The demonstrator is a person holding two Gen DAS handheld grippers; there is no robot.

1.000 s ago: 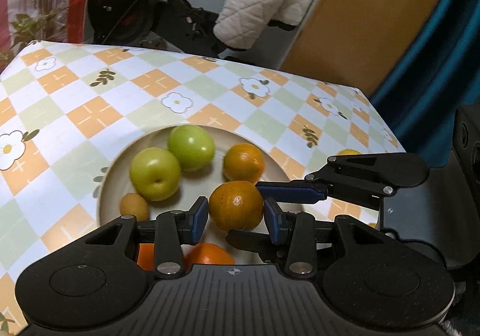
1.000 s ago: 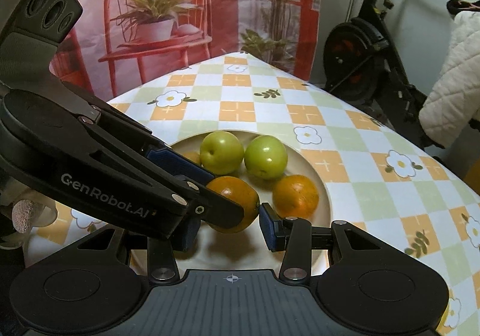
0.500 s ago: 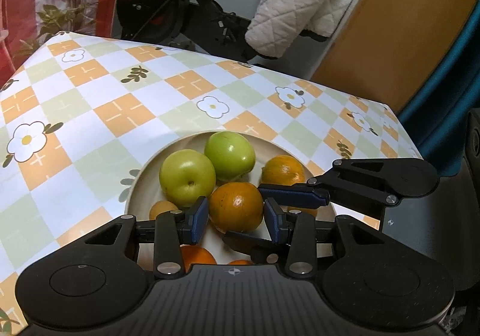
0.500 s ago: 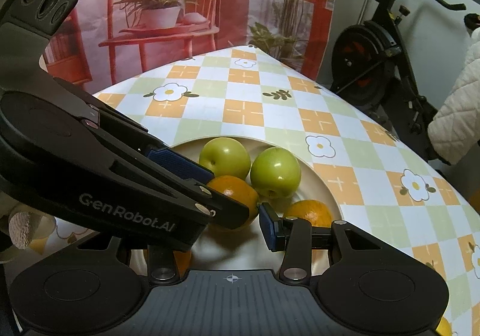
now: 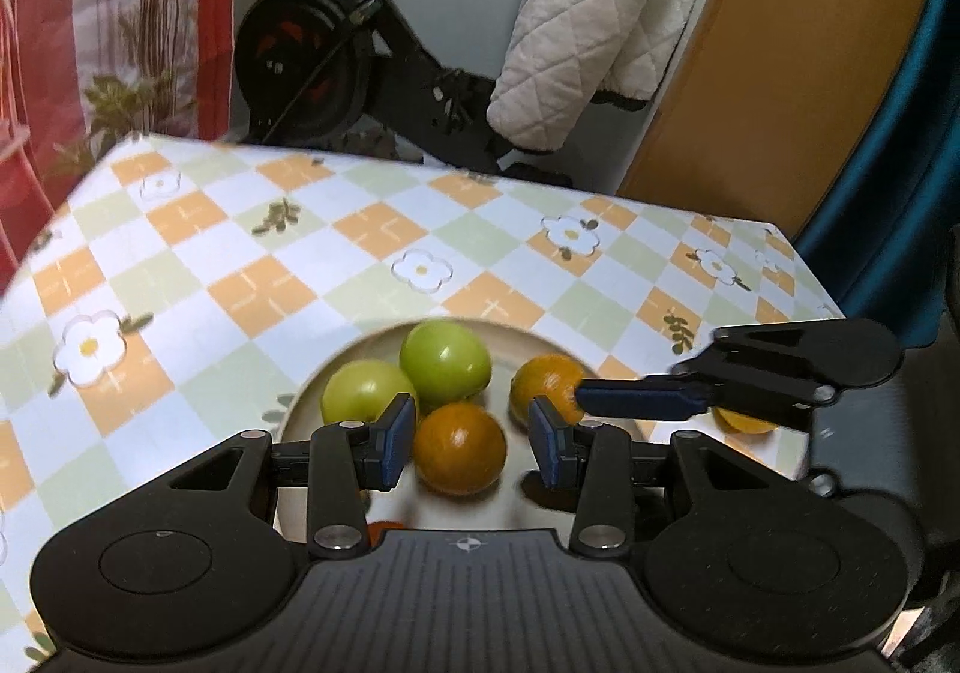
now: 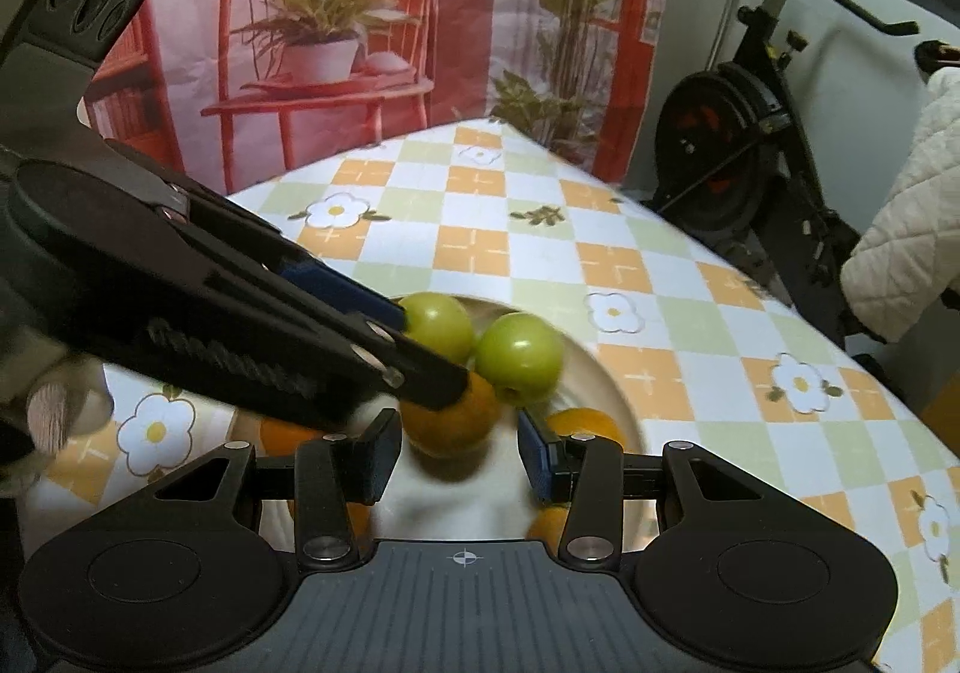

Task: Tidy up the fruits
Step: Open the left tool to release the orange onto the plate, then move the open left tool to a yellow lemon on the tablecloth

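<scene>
Both grippers slightly higher, tilted.

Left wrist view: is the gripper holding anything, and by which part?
Not clearly. The left gripper straddles an orange at its sides, but a gap shows at one pad; it looks unclamped.

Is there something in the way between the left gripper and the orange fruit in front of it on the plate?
Nothing visible blocks it. The orange fruit lies on the plate directly ahead of the left gripper, between its open jaws. The right gripper's finger reaches in from the side, beyond it.
</scene>
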